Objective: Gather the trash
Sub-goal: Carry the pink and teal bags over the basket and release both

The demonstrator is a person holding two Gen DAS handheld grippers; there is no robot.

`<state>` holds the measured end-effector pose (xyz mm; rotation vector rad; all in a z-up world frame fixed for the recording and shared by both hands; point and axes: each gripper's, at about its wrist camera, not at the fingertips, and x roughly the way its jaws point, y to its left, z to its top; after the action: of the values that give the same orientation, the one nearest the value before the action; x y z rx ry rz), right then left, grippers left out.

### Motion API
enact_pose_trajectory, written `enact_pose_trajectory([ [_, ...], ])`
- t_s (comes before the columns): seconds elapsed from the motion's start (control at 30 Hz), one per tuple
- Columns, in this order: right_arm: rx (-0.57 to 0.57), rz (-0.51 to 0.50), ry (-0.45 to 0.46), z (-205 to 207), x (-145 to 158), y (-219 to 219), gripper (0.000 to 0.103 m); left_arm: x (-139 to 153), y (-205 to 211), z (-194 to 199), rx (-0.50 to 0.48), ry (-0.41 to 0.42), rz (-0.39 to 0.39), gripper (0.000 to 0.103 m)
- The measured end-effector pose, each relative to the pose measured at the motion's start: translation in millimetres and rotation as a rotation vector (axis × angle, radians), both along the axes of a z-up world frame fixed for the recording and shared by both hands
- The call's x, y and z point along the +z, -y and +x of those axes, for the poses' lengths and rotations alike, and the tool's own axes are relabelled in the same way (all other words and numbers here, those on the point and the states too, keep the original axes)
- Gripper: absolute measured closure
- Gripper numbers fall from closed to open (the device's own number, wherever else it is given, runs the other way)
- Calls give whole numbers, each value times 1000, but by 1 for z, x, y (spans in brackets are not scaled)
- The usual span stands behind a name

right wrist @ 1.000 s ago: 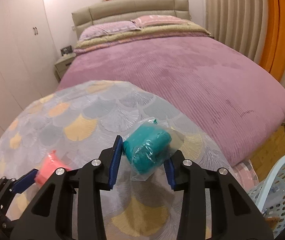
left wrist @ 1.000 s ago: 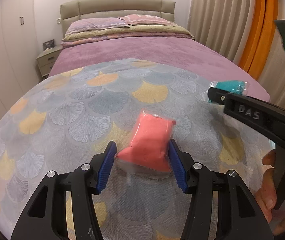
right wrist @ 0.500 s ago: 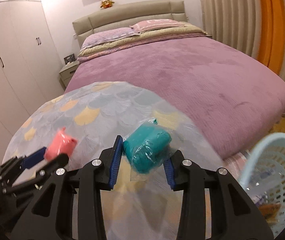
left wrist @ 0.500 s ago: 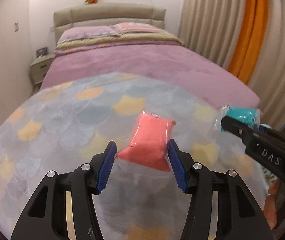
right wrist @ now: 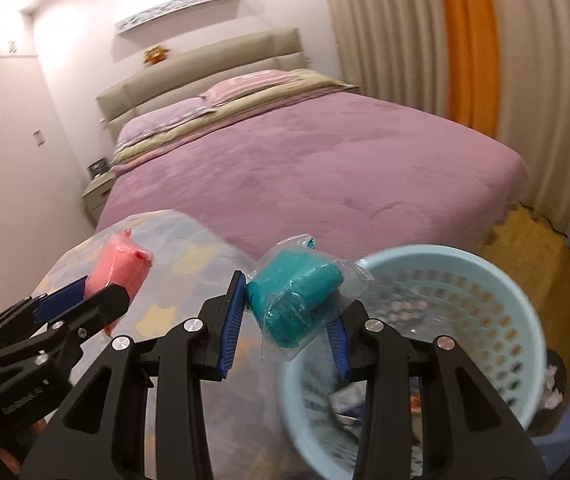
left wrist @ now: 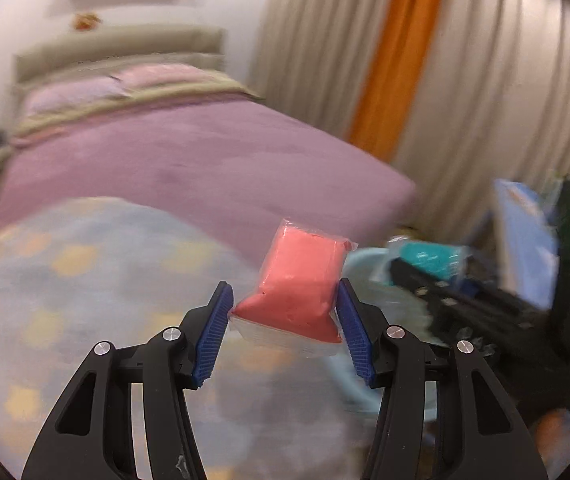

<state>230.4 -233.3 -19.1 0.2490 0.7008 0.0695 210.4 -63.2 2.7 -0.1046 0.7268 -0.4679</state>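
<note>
My left gripper (left wrist: 283, 330) is shut on a pink packet (left wrist: 299, 280) in clear plastic, held in the air over the patterned blanket (left wrist: 85, 300). In the right wrist view that pink packet (right wrist: 119, 266) and the left gripper (right wrist: 81, 308) show at the lower left. My right gripper (right wrist: 285, 320) is shut on a teal packet (right wrist: 295, 300) in clear wrap, just left of and above the rim of a light blue perforated basket (right wrist: 485, 312). The left wrist view shows the teal packet (left wrist: 429, 258) blurred at the right, over the basket (left wrist: 365, 264).
A bed with a purple cover (right wrist: 325, 160) fills the middle, pillows and a beige headboard (right wrist: 205, 68) behind. Beige and orange curtains (right wrist: 465, 40) hang at the right. Wooden floor (right wrist: 525, 248) lies beyond the basket. A nightstand (right wrist: 95, 196) and white wardrobes (right wrist: 5, 140) stand left.
Both grippers have swung to the right and risen a little, each still holding its packet. The basket has come into fuller view under the right gripper.
</note>
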Motion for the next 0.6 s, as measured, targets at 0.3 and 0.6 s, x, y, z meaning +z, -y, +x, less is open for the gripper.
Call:
enact_pose_trajectory([
  [0.3, -118, 46, -68, -16, -17, 67, 68, -15, 73, 12, -155, -42, -7, 51],
  [0.6, -180, 76, -173, -16, -45, 98, 67, -40, 97, 23, -170, -103, 10, 34],
])
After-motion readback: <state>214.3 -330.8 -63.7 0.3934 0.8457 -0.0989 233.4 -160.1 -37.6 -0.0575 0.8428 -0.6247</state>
